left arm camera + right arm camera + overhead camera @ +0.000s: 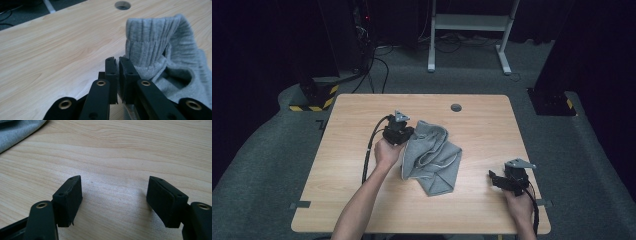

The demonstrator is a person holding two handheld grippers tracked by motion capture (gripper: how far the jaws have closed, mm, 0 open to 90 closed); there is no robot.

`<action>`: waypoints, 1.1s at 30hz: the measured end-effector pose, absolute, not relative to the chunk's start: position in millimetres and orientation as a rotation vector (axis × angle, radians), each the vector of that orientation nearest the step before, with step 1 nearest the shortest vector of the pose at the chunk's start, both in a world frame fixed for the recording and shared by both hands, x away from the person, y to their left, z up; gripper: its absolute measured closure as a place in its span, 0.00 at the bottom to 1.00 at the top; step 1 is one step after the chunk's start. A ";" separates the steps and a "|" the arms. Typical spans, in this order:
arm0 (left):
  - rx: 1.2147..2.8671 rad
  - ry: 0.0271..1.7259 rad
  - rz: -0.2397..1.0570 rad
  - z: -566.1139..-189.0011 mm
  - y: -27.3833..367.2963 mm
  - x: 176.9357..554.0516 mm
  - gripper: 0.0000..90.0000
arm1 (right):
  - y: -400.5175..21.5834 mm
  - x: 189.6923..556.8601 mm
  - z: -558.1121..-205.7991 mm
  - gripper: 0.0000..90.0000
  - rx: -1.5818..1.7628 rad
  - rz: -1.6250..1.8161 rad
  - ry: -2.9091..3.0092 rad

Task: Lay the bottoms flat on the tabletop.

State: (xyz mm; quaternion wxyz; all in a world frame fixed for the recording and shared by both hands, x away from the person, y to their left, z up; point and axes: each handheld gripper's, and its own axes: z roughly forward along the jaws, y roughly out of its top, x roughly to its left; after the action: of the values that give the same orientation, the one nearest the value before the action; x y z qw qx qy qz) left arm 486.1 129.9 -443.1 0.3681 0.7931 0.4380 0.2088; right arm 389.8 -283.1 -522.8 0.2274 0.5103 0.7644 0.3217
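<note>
Near edge of the wooden table: two forearms enter from below. The right hand sits near the table's right front corner, holding the right gripper low over bare wood. Its jaws stand wide apart with nothing between them; in the right gripper view, wood grain shows in the gap and a corner of grey cloth lies far off at the upper left.

Mid-table: the left hand holds the left gripper, its black cable trailing back along the forearm. A grey garment lies crumpled at the centre of the table, well apart from the right gripper. The left gripper meets its upper left edge. In the left gripper view the jaws are drawn nearly together, and grey fabric at the ribbed cuff is pinched between the pads; the cuff stands lifted above the rest of the cloth.

Far side: a round cable hole in the tabletop, beyond the garment. Past the table, carpet and the white legs of a desk frame.
</note>
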 end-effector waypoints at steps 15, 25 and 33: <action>2.078 1.208 0.546 -463.4 144.5 492.7 0.95 | -283.1 389.7 -522.7 0.32 1.406 0.884 2.107; 2.117 1.256 0.542 -478.2 152.9 495.9 0.94 | -283.2 389.4 -522.8 0.32 1.405 0.886 2.105; 2.075 1.329 0.552 -486.6 166.6 501.9 0.94 | -283.0 389.0 -522.6 0.32 1.411 0.885 2.106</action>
State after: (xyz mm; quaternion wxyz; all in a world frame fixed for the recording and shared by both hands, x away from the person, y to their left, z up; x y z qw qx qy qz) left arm 501.9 166.6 -486.6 0.3034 0.7829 0.5016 0.2084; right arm 389.0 -283.0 -522.6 0.2263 0.5118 0.7641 0.3209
